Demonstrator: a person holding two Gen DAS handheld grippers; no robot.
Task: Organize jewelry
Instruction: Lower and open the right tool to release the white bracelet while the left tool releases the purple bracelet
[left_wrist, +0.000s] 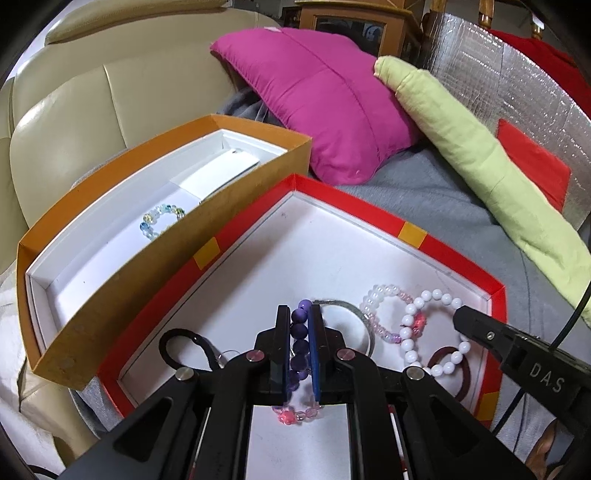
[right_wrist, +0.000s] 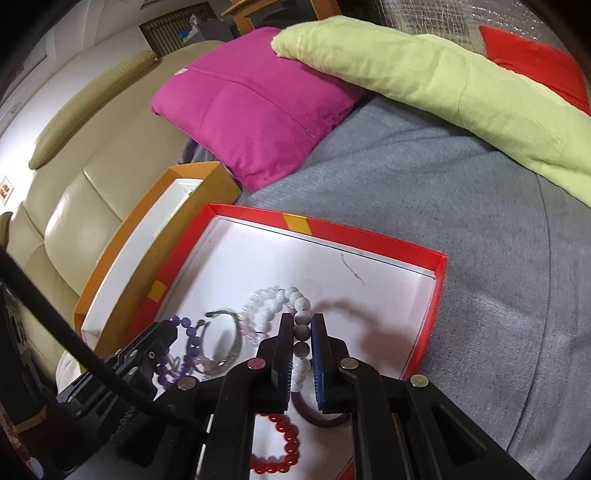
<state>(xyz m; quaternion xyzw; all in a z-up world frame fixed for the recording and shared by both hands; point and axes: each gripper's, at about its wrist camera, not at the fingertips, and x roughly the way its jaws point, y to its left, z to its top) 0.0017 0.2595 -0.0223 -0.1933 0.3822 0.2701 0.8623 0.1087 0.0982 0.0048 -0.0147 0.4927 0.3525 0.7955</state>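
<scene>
A red tray (left_wrist: 412, 233) with a white floor lies on a grey blanket and holds several bracelets. My left gripper (left_wrist: 299, 314) is shut on a purple bead bracelet (left_wrist: 300, 317), which runs down between the pads. My right gripper (right_wrist: 302, 320) is shut on a white bead bracelet (right_wrist: 303, 334); its black tip (left_wrist: 460, 316) shows at the tray's right side. Between the two lie a silver bangle (left_wrist: 356, 308) and a pink-and-white bracelet (left_wrist: 384, 312). An orange box (left_wrist: 122, 273) to the left holds a pale blue bead bracelet (left_wrist: 160, 218).
A black hair tie (left_wrist: 184, 341), a dark red ring (left_wrist: 465, 380), a pink bead bracelet (left_wrist: 293, 415) and a red bead bracelet (right_wrist: 284, 441) also lie in the tray. A magenta cushion (left_wrist: 325, 99), a green cushion (left_wrist: 476, 147) and a beige sofa (left_wrist: 74, 110) surround the boxes.
</scene>
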